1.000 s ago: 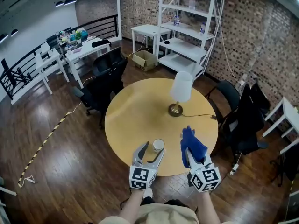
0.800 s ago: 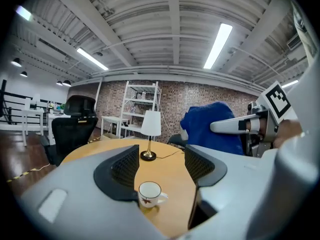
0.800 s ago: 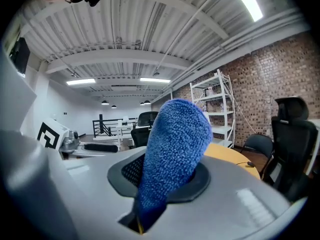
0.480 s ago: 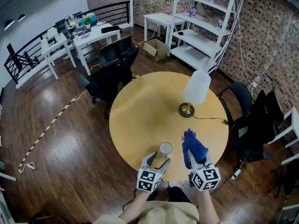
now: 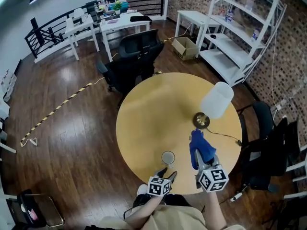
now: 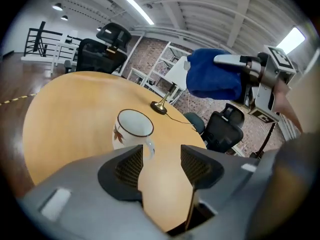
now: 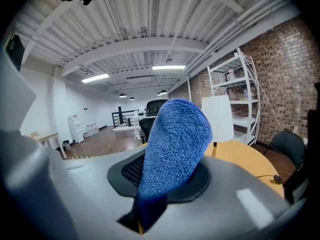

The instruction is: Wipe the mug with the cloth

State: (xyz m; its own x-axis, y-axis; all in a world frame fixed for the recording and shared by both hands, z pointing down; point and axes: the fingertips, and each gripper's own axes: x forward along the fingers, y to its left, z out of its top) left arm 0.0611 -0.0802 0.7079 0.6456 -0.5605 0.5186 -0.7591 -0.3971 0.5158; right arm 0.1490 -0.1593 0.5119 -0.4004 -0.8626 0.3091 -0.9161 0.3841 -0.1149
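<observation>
Mug near the table's edge, cloth held beside it.
White mug point(image 5: 168, 157) stands upright on round table point(image 5: 153, 109), just ahead of left gripper point(image 5: 167, 174). Its jaws are apart and have just been closing, with only tabletop between them (mug handle sits by the left pad). Right gripper point(image 5: 202, 163) clamps blue cloth point(image 5: 200, 147), right of the mug.

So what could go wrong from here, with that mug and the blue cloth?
1. The left gripper has just been closing its jaws with nothing between them; the mug stands just ahead. A finger could bump its handle and tip it.
2. The mug sits near the edge of the table, so a shove might send it off.
3. The right gripper, shut on the cloth, is close to the lamp; a wide swing could hit it.
</observation>
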